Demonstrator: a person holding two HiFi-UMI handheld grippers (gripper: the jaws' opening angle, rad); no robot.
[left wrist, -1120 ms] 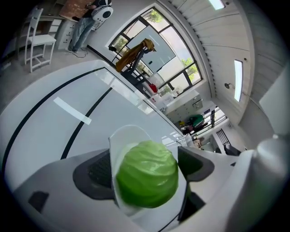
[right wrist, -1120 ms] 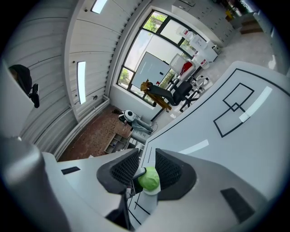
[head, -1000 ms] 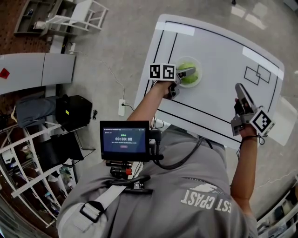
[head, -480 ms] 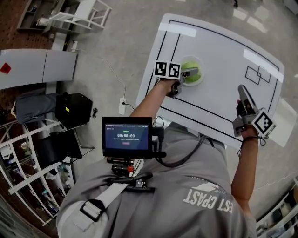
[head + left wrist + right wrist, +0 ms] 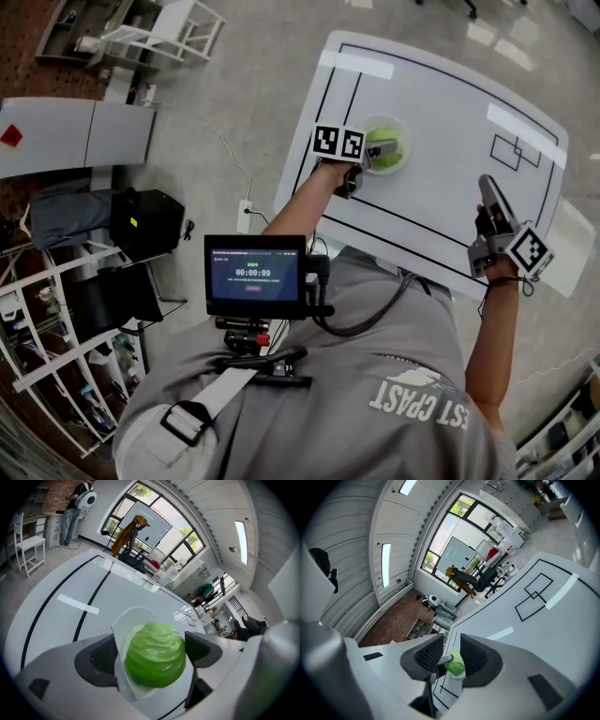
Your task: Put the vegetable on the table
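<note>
Closest to me on the head view is the chest-mounted monitor. Its readout is too small to read, and my operator's shoulders cut off the near edge of the white table.

Moving out to the right gripper: it hangs over the table's right side, well clear of everything else. In its own view the jaws are drawn close with only a thin slot between them, and nothing is gripped. Through that slot I get just a sliver of green, far across the table.

On to the left gripper, reaching over the left part of the table. Its own view shows the jaws spread wide, one on each side of the cabbage, which sits on a white plate on the tabletop. There's white plate showing between the left pad and the leaves, so that side isn't touching. On the right side the pad comes right up to the leaves, and I can't tell if it makes contact. I'm calling the claw released and not yet biting. The cabbage's underside and the plate's near rim are lost behind the gripper body. From above, the gripper covers part of the cabbage.

Beyond that, black lines run across the table. A white chair stands on the floor far off, and there's a person by the back wall, too small to make out.
</note>
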